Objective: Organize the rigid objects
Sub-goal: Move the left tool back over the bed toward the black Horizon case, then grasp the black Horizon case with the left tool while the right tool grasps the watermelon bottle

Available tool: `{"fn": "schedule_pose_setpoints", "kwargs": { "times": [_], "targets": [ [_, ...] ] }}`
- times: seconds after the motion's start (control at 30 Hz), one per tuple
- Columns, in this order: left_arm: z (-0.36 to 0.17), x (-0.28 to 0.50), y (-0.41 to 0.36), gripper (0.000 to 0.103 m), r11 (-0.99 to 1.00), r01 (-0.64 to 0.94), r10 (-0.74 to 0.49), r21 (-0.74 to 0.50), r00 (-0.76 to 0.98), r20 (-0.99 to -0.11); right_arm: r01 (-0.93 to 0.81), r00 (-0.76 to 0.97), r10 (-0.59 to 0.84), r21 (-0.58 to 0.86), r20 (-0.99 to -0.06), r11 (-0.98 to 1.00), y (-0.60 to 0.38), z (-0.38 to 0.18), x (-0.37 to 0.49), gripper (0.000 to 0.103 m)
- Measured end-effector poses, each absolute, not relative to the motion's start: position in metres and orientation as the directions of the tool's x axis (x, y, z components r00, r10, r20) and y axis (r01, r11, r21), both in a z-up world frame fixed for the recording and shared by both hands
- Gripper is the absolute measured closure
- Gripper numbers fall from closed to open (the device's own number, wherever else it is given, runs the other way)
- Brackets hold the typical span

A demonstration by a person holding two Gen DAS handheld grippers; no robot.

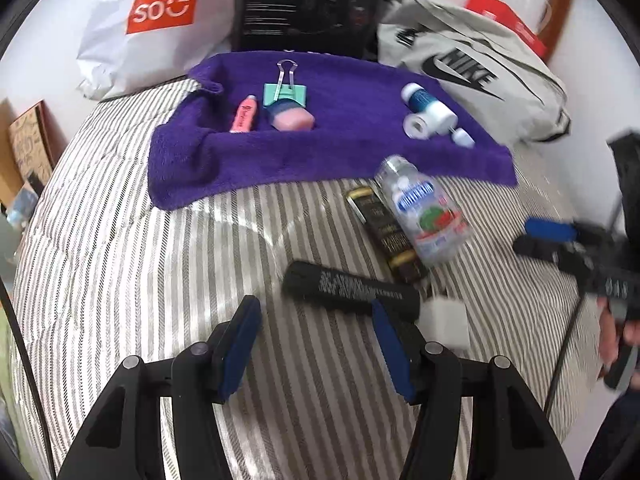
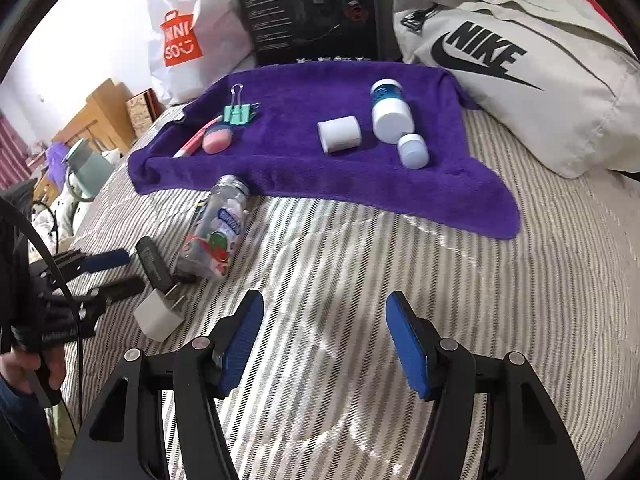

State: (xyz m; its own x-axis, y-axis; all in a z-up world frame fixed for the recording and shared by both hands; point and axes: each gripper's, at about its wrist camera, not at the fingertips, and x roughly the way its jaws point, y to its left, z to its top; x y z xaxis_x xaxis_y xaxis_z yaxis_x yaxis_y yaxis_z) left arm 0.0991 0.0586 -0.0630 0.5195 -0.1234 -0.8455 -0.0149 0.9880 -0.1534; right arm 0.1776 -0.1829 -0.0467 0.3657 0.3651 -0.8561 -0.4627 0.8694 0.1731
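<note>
A purple towel on the striped bed carries a pink highlighter, a teal binder clip, a pink eraser, a blue-and-white bottle, a white roll and a small jar. In front of it lie a clear bottle, a black-and-gold bar, a black tube and a white charger cube. My left gripper stands open just short of the tube. My right gripper is open over bare bedding.
A white Miniso bag, a black box and a grey Nike bag line the back behind the towel. A hand holds the right gripper's handle. Wooden furniture and clutter stand off the bed's left side.
</note>
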Motion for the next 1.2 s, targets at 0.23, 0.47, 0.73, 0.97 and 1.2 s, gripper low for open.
{"fn": "schedule_pose_setpoints", "kwargs": {
  "times": [0.23,0.47,0.73,0.97,1.2],
  "targets": [
    [-0.066,0.122,0.049,0.047,0.988,-0.058,-0.096,-0.146,0.513,-0.853,-0.488,0.343,0.394,0.197,-0.853,0.851,-0.179,-0.05,0.168,0.04],
    [-0.068,0.126,0.034,0.043,0.996,-0.073,-0.011,-0.056,0.509,-0.861,-0.473,0.336,0.401,0.216,-0.852,0.854,-0.187,-0.054,0.168,0.04],
    [-0.054,0.11,0.045,0.03,0.998,-0.054,0.0,-0.033,0.523,-0.852,-0.458,0.337,0.399,0.222,-0.853,0.861,-0.194,-0.056,0.17,0.04],
    [-0.054,0.104,0.048,0.031,0.997,-0.064,-0.011,-0.051,0.509,-0.861,-0.46,0.328,0.403,0.228,-0.854,0.858,-0.191,-0.057,0.169,0.04],
    [-0.057,0.081,0.06,0.032,0.996,-0.084,0.006,-0.041,0.49,-0.872,-0.472,0.333,0.405,0.221,-0.852,0.854,-0.191,-0.053,0.166,0.04]
  ]
}}
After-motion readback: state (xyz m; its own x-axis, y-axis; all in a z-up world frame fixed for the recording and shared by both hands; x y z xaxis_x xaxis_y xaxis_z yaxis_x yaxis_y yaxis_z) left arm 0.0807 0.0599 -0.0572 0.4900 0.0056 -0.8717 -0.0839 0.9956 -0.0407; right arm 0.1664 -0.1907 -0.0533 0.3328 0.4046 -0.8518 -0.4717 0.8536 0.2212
